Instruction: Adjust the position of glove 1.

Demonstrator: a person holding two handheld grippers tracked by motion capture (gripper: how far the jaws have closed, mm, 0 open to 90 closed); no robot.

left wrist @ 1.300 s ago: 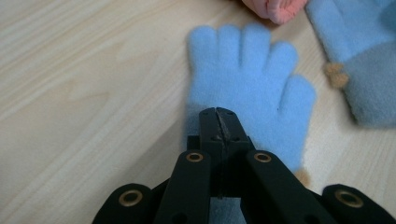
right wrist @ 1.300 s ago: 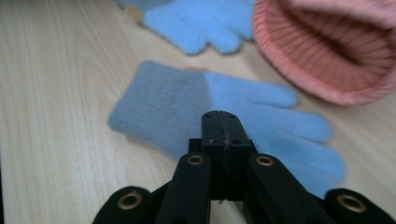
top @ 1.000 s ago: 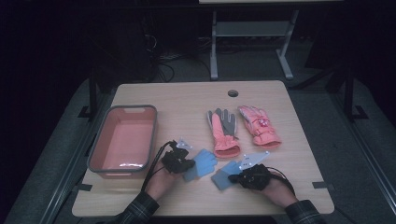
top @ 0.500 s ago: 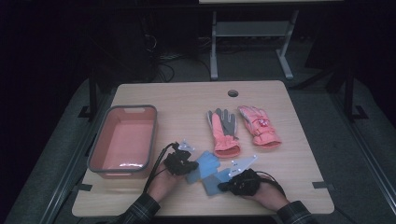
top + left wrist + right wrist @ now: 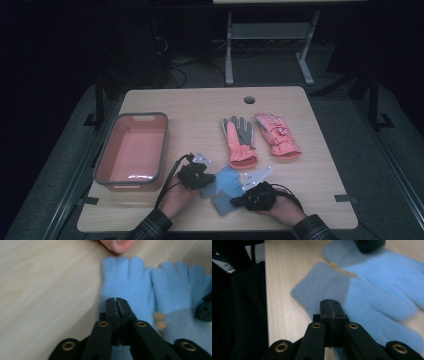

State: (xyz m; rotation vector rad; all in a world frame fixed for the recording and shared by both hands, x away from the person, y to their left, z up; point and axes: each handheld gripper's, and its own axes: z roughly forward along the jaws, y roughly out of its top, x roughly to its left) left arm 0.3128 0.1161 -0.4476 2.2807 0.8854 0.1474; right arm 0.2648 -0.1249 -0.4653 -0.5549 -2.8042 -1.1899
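The right gripper (image 5: pixel 239 200) has slid left onto the blue gloves (image 5: pixel 223 186), jaws together at a cuff. The left gripper (image 5: pixel 206 178), jaws just parting slightly, rests on the other glove near the table's (image 5: pixel 200 102) front edge.

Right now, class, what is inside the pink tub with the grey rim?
The pink tub holds nothing visible: its bare pink floor shows, with a glint of light near the front. The strip just behind its near wall is hidden. Both blue gloves lie outside it on the table.
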